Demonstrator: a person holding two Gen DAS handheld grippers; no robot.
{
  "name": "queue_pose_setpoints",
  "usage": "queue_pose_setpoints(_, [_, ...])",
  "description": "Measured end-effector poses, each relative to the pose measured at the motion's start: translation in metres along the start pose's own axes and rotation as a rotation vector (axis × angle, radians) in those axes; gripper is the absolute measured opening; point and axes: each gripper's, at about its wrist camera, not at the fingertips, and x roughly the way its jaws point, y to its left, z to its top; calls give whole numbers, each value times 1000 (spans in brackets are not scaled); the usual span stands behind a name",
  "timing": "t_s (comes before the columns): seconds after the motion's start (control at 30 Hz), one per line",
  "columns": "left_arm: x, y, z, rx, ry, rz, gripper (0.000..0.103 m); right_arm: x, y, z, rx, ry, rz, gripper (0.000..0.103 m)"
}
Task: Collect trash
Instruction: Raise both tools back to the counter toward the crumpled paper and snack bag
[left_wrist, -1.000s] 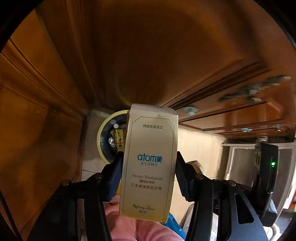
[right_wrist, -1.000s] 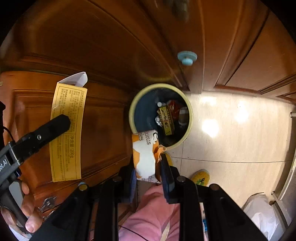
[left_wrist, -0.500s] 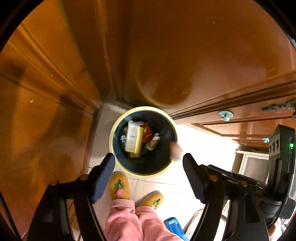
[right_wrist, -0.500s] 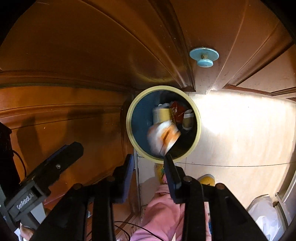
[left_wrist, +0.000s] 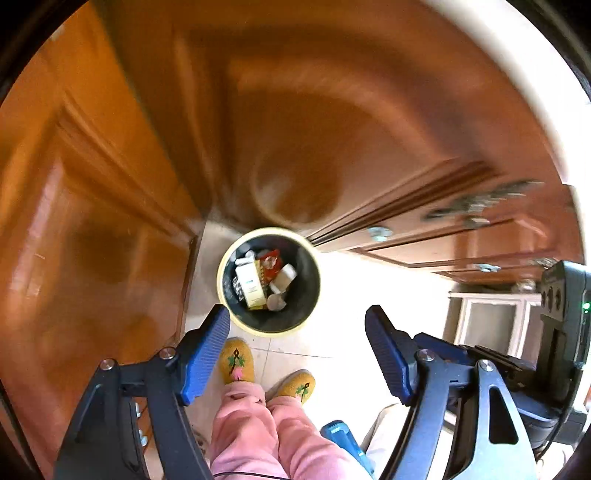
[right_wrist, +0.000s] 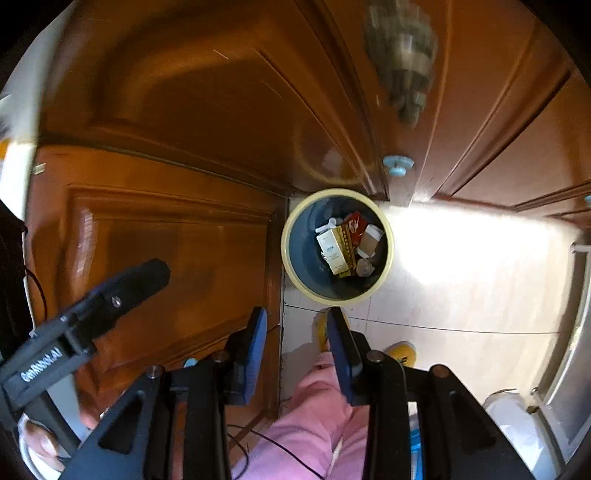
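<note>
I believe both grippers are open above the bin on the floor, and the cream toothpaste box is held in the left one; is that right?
Not quite: the left gripper holds nothing. The left wrist view shows the cream toothpaste box lying inside the bin among other trash. The rest stands: the right gripper is open too, above the bin on the floor.

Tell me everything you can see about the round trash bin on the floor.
The trash bin is a round open container with a pale yellow rim and a dark blue inside, plastic as it looks. It stands upright on the light tiled floor, in the corner beside the brown wooden doors. Inside lie a cream toothpaste box, a red wrapper and other small rubbish. No gripper touches it; a yellow slipper is just in front.
</note>
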Motion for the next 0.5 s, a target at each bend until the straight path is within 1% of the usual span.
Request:
queue_pose_setpoints(0.17, [-74,-34,10,63,-84,-58,74,-65,23,-20,-54,-54,-8,34])
queue_pose_setpoints(0.27, [-116,-52,18,104,-135,-70,74,-104,38,-29,-77,-92,-1,34])
queue_pose_setpoints(0.43, [-178,-76,28,173,-232,-96,74,-161,53,-40,-103,-199,22,34])
queue_pose_setpoints(0.5, [-198,-83,33,202,-259,-103,74,-185,58,-43,-105,-250,27,34])
